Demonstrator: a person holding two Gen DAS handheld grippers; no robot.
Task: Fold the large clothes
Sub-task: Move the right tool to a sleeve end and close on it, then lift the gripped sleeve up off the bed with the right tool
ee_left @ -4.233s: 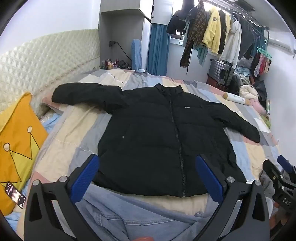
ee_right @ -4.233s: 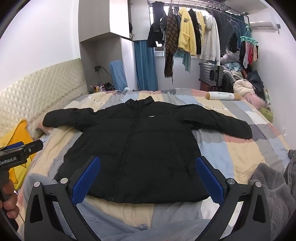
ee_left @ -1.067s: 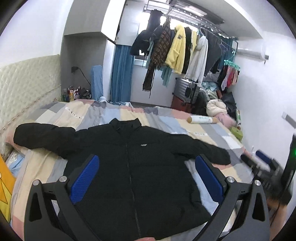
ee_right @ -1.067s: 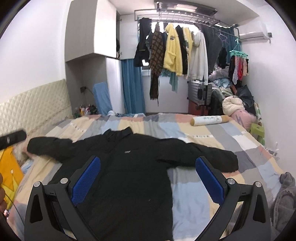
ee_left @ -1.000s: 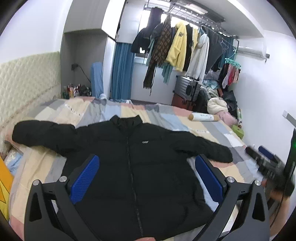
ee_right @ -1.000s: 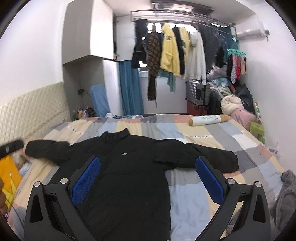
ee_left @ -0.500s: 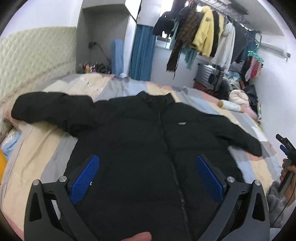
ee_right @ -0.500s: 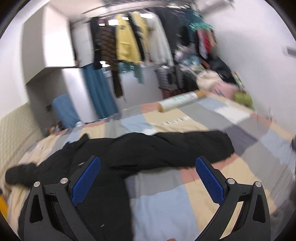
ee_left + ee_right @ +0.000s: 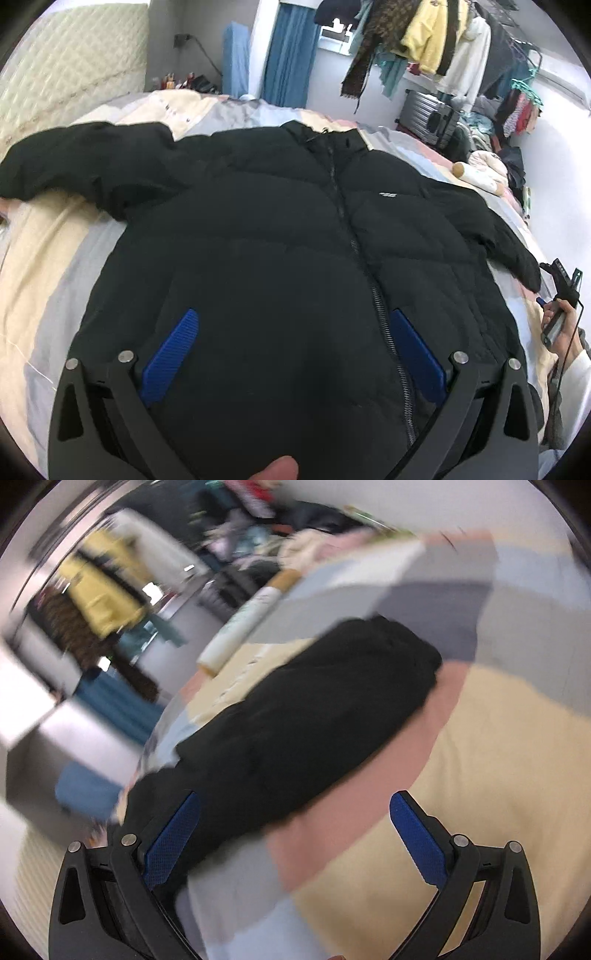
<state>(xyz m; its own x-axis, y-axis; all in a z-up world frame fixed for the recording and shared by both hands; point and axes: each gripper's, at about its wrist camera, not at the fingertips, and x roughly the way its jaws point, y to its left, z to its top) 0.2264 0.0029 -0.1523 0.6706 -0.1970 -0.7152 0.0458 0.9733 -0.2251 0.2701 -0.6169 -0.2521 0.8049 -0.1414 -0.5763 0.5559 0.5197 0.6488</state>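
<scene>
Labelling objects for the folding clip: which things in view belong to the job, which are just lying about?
Job:
black jacket, spread flat on the bed
its sleeve
left gripper, jaws open
right gripper, jaws open

Lying about:
bedspread
hanging clothes
suitcase
rolled tube
headboard

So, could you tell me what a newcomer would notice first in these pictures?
A big black jacket lies spread flat and zipped on the patchwork bed cover, filling the left view. Both grippers are open; the right gripper points at one sleeve. Behind the bed, a yellow coat stands out among hanging clothes.
</scene>
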